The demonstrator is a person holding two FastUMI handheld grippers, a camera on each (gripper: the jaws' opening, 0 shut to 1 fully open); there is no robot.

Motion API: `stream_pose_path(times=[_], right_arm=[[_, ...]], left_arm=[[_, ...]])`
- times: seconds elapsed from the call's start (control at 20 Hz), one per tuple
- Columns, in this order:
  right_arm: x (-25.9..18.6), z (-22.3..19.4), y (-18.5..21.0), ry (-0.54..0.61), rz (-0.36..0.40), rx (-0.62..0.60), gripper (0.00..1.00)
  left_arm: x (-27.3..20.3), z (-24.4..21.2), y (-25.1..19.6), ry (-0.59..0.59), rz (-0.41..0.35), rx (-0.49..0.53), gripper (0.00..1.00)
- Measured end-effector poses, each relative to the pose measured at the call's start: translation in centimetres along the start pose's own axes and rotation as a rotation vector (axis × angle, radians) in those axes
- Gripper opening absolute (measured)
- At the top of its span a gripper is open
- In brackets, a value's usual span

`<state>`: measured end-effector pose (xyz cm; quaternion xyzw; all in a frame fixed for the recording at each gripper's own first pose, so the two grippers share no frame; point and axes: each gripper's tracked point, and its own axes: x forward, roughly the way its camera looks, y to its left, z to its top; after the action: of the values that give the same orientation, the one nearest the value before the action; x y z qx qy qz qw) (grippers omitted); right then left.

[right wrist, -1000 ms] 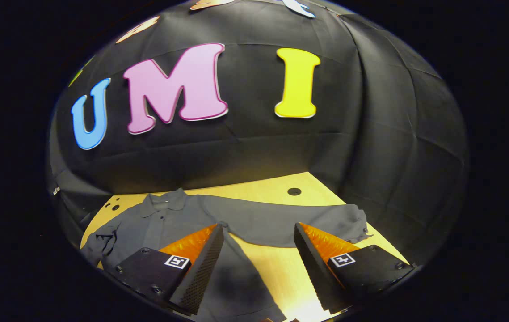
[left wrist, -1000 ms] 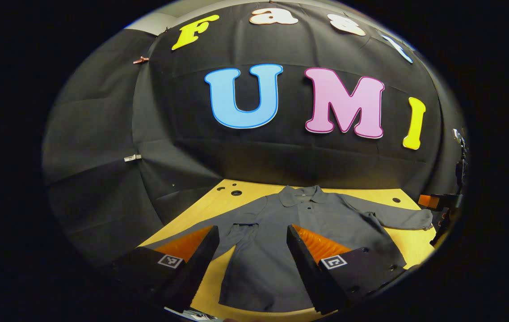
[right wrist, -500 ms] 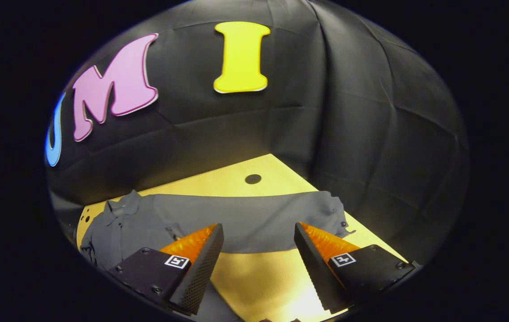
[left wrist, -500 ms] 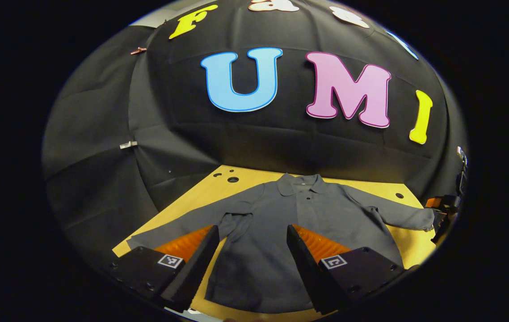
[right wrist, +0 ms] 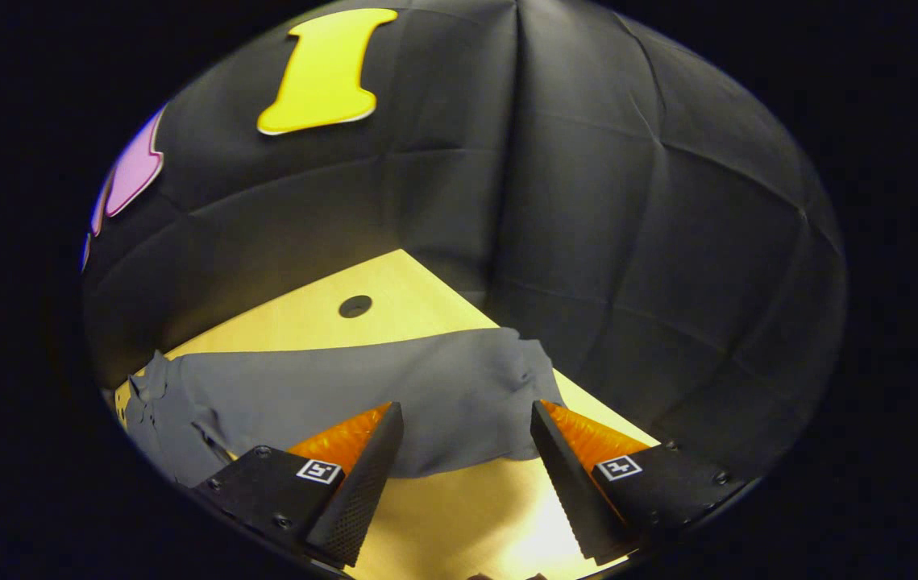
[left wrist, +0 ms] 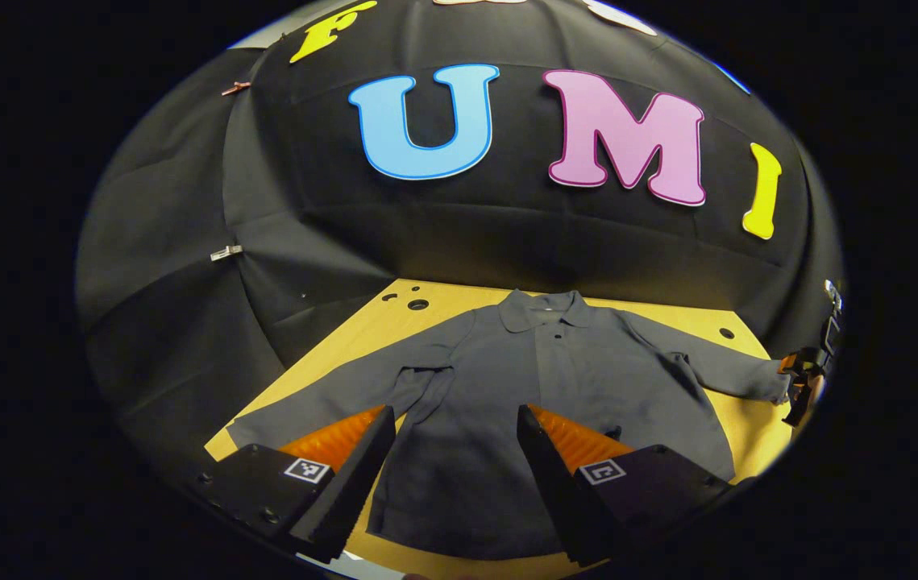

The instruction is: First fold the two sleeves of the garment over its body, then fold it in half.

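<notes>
Wooden table (left wrist: pixel 362 338), grey garment (left wrist: pixel 539 379) flat (sleeves spread), both hand-held grippers agape.

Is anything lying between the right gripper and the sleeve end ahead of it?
No. In the right gripper view the open right gripper faces the sleeve directly, with bare wooden table below it.
</notes>
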<state>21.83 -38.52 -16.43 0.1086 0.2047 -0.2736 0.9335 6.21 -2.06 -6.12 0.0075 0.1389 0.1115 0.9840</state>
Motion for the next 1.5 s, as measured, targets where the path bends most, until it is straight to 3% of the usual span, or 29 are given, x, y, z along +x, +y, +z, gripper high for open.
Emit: stream_pose_path(times=[0.25, 0.65, 0.7, 0.75, 0.8, 0.85, 1.05, 1.15, 1.25, 1.5], right_arm=[[4.4, 1.3, -2.9, 0.042, -0.080, 0.066, 0.98], [8.0, -0.9, -4.9, 0.132, -0.112, 0.132, 1.00], [7.8, -0.9, -4.8, 0.139, -0.116, 0.121, 0.89], [7.9, -0.8, -4.8, 0.136, -0.118, 0.100, 1.00], [7.8, -0.9, -4.6, 0.145, -0.125, 0.061, 0.99], [7.9, -1.1, -4.4, 0.146, -0.103, 0.032, 0.94], [7.3, -0.5, -3.5, 0.155, -0.070, 0.030, 0.30], [7.3, -0.6, -3.0, 0.166, -0.053, 0.030, 0.15], [7.2, -0.9, -2.4, 0.189, -0.027, 0.031, 0.08], [5.7, 2.5, -1.7, 0.134, -0.010, 0.001, 0.07]], left_arm=[[1.5, -0.5, -2.0, 0.042, -0.042, 0.025, 0.96], [2.1, -0.6, -4.3, 0.052, -0.090, 0.057, 0.97], [2.1, -0.6, -4.3, 0.052, -0.091, 0.052, 0.98], [2.2, -0.5, -4.4, 0.050, -0.091, 0.048, 0.98], [2.2, -0.7, -4.4, 0.052, -0.091, 0.047, 0.98], [2.2, -0.8, -4.3, 0.054, -0.088, 0.046, 0.98], [2.2, -1.3, -4.1, 0.067, -0.077, 0.024, 0.98], [2.2, -1.2, -3.7, 0.066, -0.070, 0.020, 0.98], [2.0, -1.1, -3.4, 0.061, -0.063, 0.016, 0.98], [1.7, -1.2, -2.1, 0.048, -0.048, -0.009, 0.98]])
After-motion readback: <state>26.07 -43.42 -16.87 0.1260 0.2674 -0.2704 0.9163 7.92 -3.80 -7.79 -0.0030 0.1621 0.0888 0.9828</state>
